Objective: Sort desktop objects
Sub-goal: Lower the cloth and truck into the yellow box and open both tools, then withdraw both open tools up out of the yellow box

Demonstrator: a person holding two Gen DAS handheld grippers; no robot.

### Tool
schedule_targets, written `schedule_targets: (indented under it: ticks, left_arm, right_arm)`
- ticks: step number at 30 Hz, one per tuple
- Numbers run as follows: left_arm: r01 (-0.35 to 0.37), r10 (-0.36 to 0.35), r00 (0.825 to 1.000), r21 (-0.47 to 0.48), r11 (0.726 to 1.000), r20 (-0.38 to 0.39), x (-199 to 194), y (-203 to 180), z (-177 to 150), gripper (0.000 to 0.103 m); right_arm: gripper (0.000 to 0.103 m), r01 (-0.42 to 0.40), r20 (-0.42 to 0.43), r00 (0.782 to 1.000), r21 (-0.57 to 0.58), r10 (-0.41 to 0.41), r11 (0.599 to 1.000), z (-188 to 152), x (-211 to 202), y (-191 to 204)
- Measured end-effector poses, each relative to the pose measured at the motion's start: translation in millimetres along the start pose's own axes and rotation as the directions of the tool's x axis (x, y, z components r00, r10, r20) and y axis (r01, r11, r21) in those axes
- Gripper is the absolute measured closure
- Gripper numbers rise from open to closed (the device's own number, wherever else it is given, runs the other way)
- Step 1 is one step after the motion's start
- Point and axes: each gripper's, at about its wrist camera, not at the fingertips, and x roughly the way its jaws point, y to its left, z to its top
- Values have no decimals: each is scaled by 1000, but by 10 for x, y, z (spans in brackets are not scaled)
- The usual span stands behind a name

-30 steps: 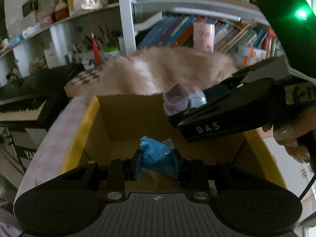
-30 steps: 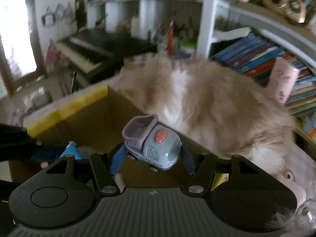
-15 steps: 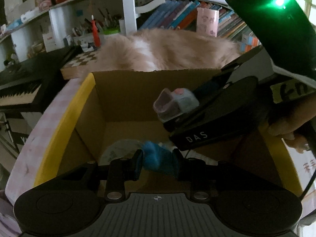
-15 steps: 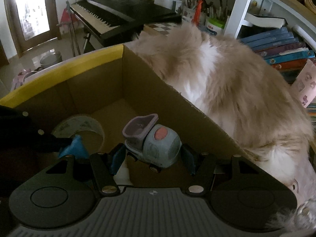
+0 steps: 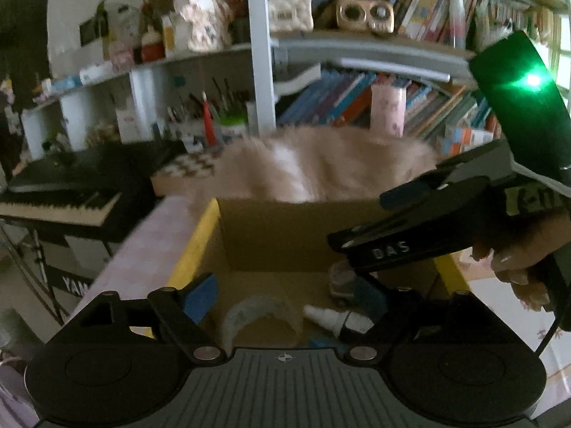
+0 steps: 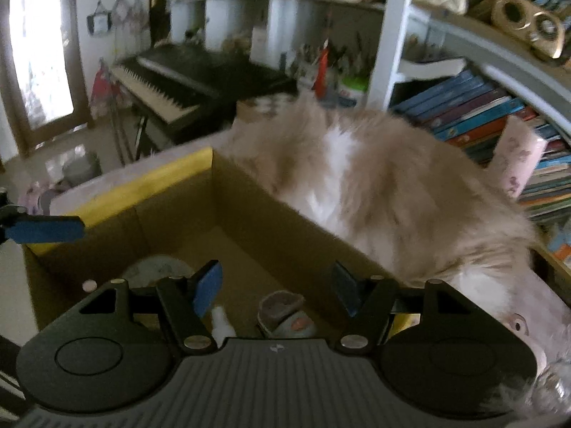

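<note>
An open cardboard box [image 5: 278, 239] with yellow-taped rims [image 6: 171, 174] lies under both grippers. My left gripper [image 5: 285, 296] hangs over it, its jaws opening with nothing between them. On the box floor lie a tape roll [image 5: 260, 315], a small white bottle [image 5: 335, 319], a scrap of blue [image 5: 319, 341] and a grey toy truck [image 5: 342, 281]. My right gripper [image 6: 276, 292] is also opening and holds nothing. The toy truck [image 6: 285, 315] lies loose below it, beside the white bottle [image 6: 221, 321] and the tape roll [image 6: 157, 271].
A fluffy beige-and-white cat [image 6: 374, 196] lies right against the box's far wall. A hand [image 5: 517, 260] holds the other gripper at the right. A keyboard [image 6: 171, 85] stands to the left. Shelves of books [image 5: 357, 96] and a pen holder [image 5: 214, 125] fill the background.
The left jaws opened and let go of the blue crumpled piece. The right jaws opened and dropped the toy truck. Both things now lie in the box, and both grippers have drawn back.
</note>
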Motion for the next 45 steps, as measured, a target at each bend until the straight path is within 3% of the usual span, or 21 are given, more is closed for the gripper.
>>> schedule_targets:
  ticks: [8,17,26,45]
  left_arm:
    - [0,0,997,1,1000,82,-357,85,1,14]
    - [-1,9,991,-60,998,130,-684,274,-112,9]
    - [-7,21,992,-112,994,122,-973,417,-372,9]
    - [-23,26,999,-111,994,26,-1474,404,-1016,9]
  right_arm:
    - [36,67,110,991,37,-71,997,-21,-499,39]
    - [32,191,181,959,143,-216,971,-258,-1000,120]
    - [32,266,151,940,244,-307,933,-646,-1329,368]
    - [31,257,36,959,297,-279,920,-1497,-1713,1147]
